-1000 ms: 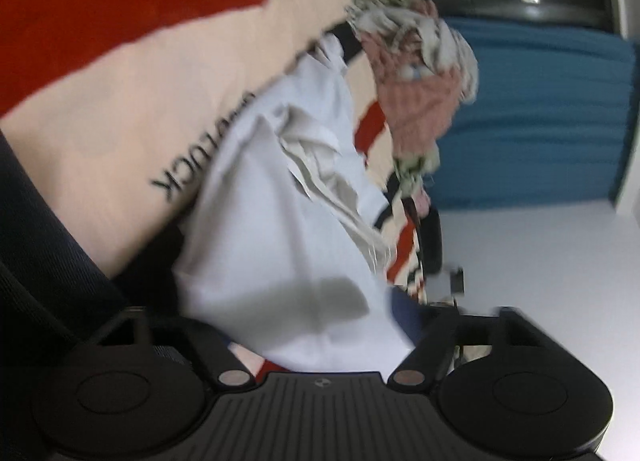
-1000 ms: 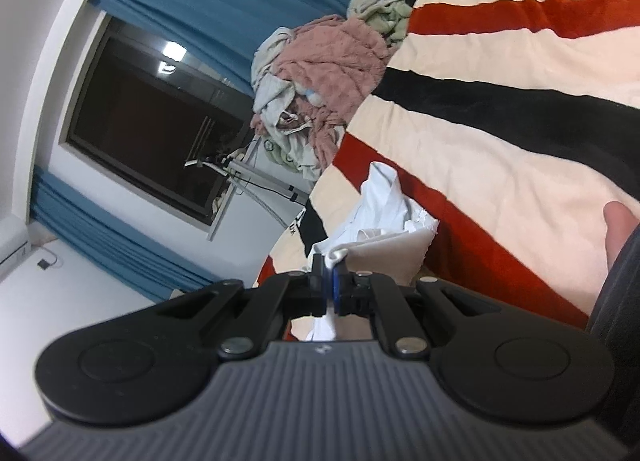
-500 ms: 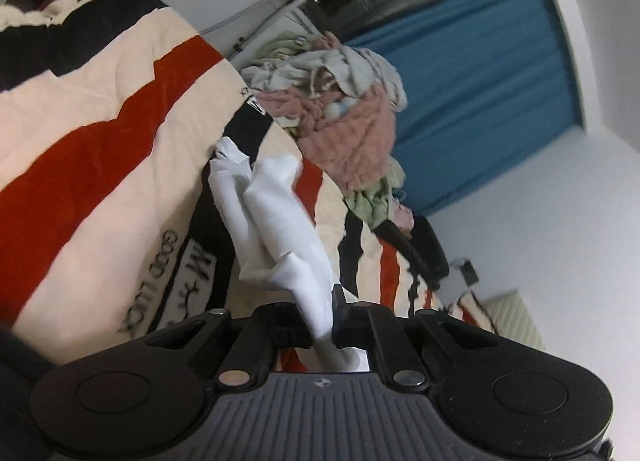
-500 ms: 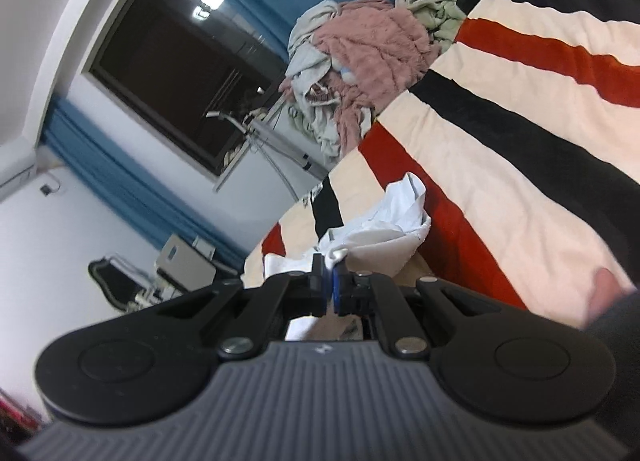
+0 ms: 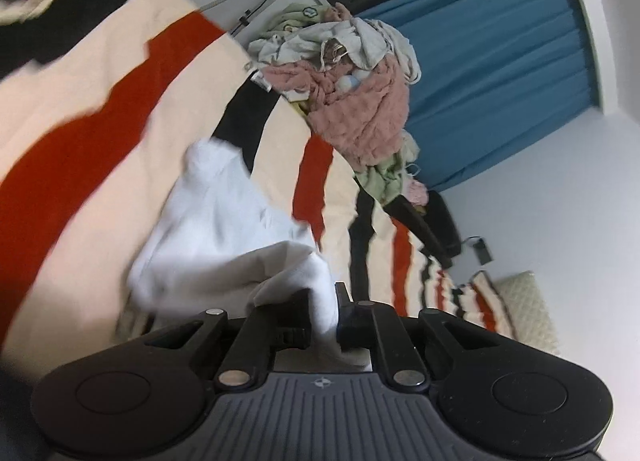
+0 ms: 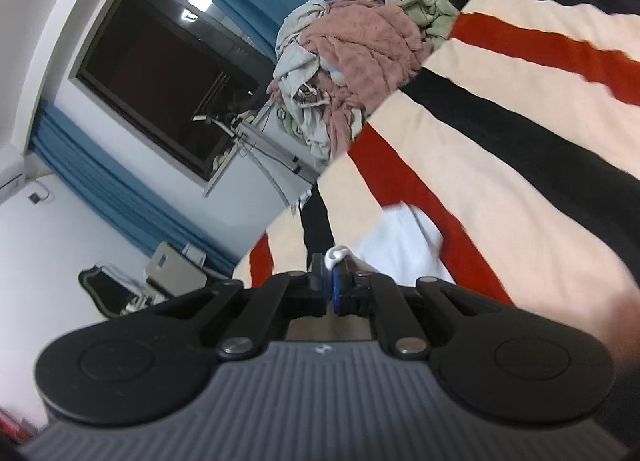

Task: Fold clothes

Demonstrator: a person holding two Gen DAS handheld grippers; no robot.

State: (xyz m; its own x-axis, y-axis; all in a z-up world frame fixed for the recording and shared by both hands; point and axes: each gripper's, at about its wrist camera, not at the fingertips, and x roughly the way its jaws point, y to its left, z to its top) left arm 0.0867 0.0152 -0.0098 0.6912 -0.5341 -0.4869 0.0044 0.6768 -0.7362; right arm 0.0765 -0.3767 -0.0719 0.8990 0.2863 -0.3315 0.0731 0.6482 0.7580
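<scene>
A white garment (image 5: 224, 237) lies crumpled on the striped blanket (image 5: 80, 109), blurred by motion. My left gripper (image 5: 322, 313) is shut on a thick fold of it at the near edge. In the right wrist view the same white garment (image 6: 404, 245) trails away over the striped blanket (image 6: 520, 165). My right gripper (image 6: 331, 281) is shut on a small white fold of the garment that pokes out above the blue pads (image 6: 338, 287).
A heap of unfolded clothes, pink and grey-green (image 5: 360, 101), sits at the far end of the bed, also in the right wrist view (image 6: 352, 57). Blue curtains (image 5: 500, 73) and a dark window (image 6: 168, 73) are behind. A quilted cushion (image 5: 528, 309) lies at right.
The left gripper was open above the garment one second ago, then closed on a fold and has stayed shut. Both views have swung. The right gripper has stayed shut on the garment.
</scene>
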